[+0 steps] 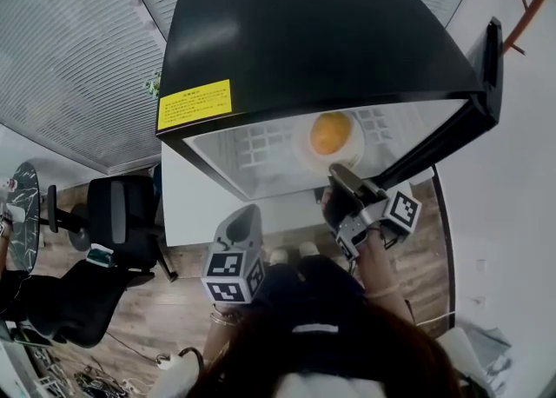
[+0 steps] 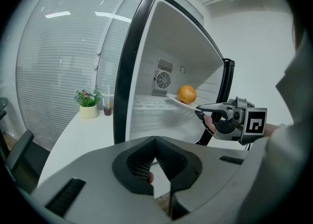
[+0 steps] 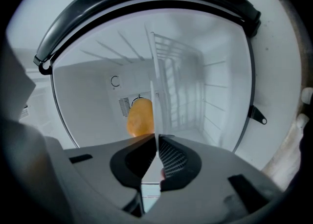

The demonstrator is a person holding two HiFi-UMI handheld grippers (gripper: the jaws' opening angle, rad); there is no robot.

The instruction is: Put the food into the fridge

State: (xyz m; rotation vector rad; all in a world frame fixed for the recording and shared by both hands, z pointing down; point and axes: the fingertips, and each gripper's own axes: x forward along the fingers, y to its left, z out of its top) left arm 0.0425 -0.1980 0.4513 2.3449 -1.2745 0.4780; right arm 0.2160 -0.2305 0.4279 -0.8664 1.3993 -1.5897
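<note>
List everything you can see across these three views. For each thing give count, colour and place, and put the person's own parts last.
fridge: one, black outside and white inside, straight ahead, door open
yellow label: one, yellow, on the fridge's top near its front left corner
wire shelf: one, white, inside the fridge
plate: one, white, in the fridge opening
orange: one, orange, on the plate
table: one, white, left of the fridge
potted plant: one, green in a cream pot, on the table
cup: one, clear with a dark bottom, beside the potted plant
office chair: one, black, far left
right gripper: one, grey, shut on the plate's near edge
left gripper: one, grey, shut, empty
</note>
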